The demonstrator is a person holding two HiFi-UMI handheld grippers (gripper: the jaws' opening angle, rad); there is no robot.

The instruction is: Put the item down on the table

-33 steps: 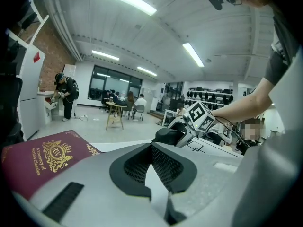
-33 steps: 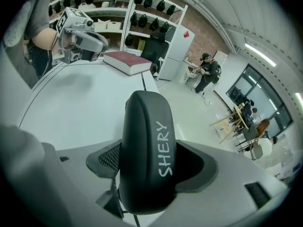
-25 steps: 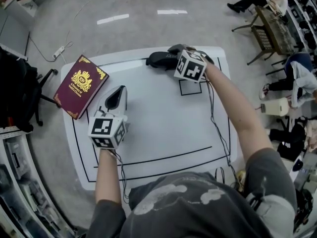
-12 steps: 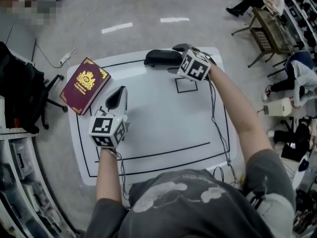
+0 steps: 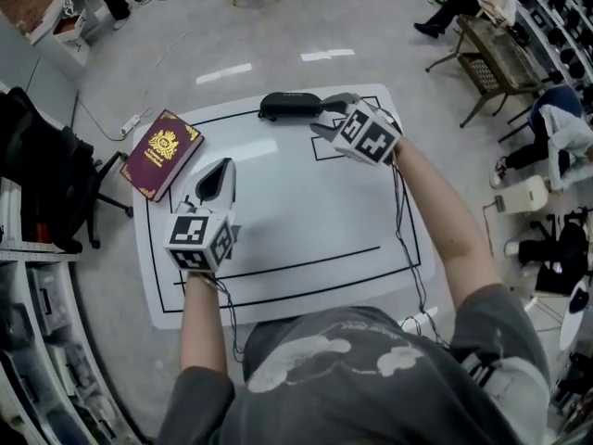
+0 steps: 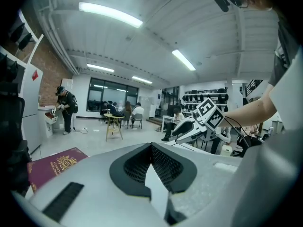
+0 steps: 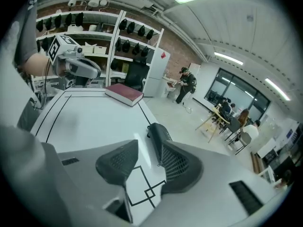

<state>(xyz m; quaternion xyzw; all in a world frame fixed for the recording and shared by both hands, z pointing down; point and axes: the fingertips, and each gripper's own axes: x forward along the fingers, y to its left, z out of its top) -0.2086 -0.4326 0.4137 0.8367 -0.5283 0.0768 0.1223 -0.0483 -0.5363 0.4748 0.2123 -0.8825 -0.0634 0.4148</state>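
A black zipped case (image 5: 289, 106) lies on the white table (image 5: 306, 221) near its far edge. My right gripper (image 5: 326, 123) hovers just right of the case and does not touch it. In the right gripper view the case (image 7: 158, 130) shows beyond the right jaw. The right gripper (image 7: 147, 148) has its jaws closing with only bare table between them. My left gripper (image 5: 215, 179) rests over the table's left part, shut and empty; its pads meet in the left gripper view (image 6: 151, 148).
A maroon book (image 5: 164, 152) with a gold crest lies on the table's far left corner. Black lines and a small square outline (image 5: 326, 146) mark the tabletop. A dark chair (image 5: 56, 193) stands to the left, and people and chairs are farther off.
My right gripper has let go of the case and drawn back to its right; its jaws have since narrowed. The case stays on the table. The left gripper has not moved.
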